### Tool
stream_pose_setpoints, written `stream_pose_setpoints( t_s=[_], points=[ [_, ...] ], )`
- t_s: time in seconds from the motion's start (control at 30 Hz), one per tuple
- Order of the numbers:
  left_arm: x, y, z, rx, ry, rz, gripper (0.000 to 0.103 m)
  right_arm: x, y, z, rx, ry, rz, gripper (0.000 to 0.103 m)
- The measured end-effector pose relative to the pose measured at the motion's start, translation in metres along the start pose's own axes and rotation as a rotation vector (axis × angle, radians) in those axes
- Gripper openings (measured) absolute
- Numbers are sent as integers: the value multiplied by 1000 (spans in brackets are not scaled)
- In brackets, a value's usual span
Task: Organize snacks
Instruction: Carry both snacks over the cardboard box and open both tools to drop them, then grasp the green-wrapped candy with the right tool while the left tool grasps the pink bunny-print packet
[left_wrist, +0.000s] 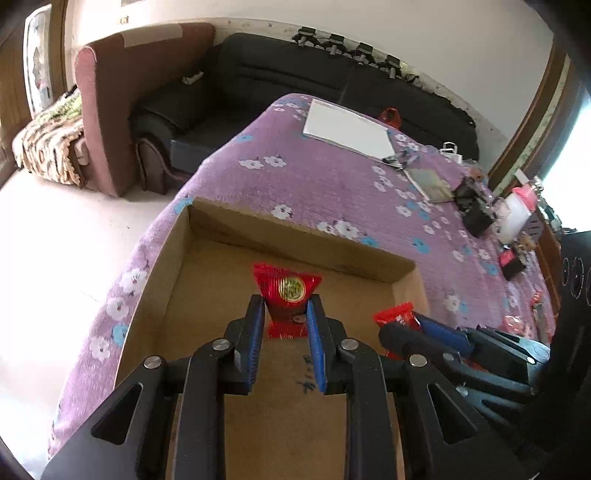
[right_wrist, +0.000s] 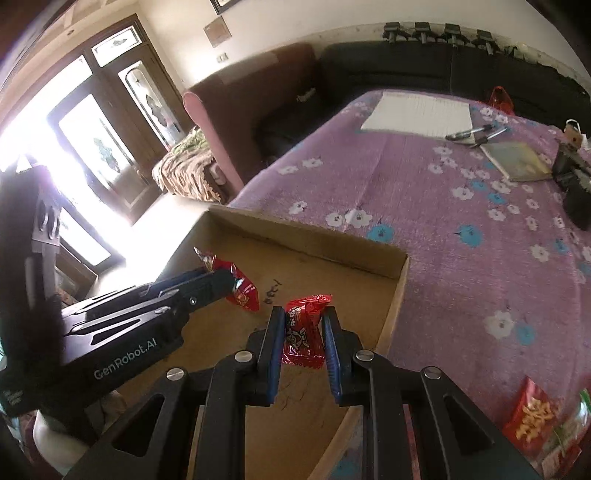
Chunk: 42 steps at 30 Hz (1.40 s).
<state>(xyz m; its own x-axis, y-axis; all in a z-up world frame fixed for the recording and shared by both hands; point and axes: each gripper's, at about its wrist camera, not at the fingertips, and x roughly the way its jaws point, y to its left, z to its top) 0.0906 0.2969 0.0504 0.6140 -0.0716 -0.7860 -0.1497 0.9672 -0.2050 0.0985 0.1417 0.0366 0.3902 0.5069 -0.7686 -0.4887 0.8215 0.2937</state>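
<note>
The left gripper (left_wrist: 285, 317) has its blue-padded fingers (left_wrist: 255, 332) closed to a narrow gap around a red snack packet with a round gold label (left_wrist: 286, 295). The packet is pinched at its lower half, and its top fans out above the fingertips. The right gripper (right_wrist: 303, 332) holds a second red snack packet (right_wrist: 304, 332) in the same way, its jaws narrowed onto the wrapper's middle, with crinkled ends showing above and below.

Both grippers hover over the brown floor of a shallow cardboard box (right_wrist: 400, 291), the left one nearer the middle and the right one near the box's right wall. Whether either packet touches the floor cannot be told. Some dark handwriting marks the cardboard beneath them.

The box sits at the near corner of a table draped in a purple floral cloth (left_wrist: 332, 177). More snack packets (right_wrist: 532, 421), red and yellow, lie on the cloth outside the box, to the right. Farther back are a white notepad (left_wrist: 347, 129), pens and small dark items.

The step in hand appears to be setting both packets down inside the box. To do it well, each gripper would probably need to lower until its packet rests flat, keep the two packets apart rather than stacked, then open its jaws gently so the light wrappers do not stick to the pads or flip over.
</note>
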Motion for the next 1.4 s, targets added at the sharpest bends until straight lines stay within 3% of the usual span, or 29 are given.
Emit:
stream_pose_setpoints(
  t_s=[0.1, 0.23, 0.37, 0.57, 0.73, 0.83, 0.9, 1.23, 1.4],
  points=[
    [5, 0, 0, -3, 8, 28, 23, 7, -3, 0, 5, 5, 1, 21],
    [0, 5, 0, -25, -24, 65, 54, 9, -2, 1, -5, -14, -8, 24],
    [-15, 6, -2, -22, -75, 98, 54, 2, -2, 1, 2, -41, -8, 34],
    [-45, -3, -12, 7, -155, 128, 54, -31, -3, -5, 4, -100, -22, 34],
    [-69, -19, -23, 42, -213, 162, 54, -58, -3, -29, -1, -119, -33, 34],
    [-81, -30, -31, 68, -237, 178, 65, -74, -4, -48, 6, -125, -16, 34],
    [-89, -39, -37, 90, -255, 180, 66, -86, -5, -60, 9, -134, -12, 34],
    [-104, -73, -58, 138, -242, 144, 66, -144, -48, -111, 52, -204, -81, 35],
    [-95, -81, -61, 82, -164, 32, 66, -170, -103, -136, 158, -231, -137, 38]
  ],
)
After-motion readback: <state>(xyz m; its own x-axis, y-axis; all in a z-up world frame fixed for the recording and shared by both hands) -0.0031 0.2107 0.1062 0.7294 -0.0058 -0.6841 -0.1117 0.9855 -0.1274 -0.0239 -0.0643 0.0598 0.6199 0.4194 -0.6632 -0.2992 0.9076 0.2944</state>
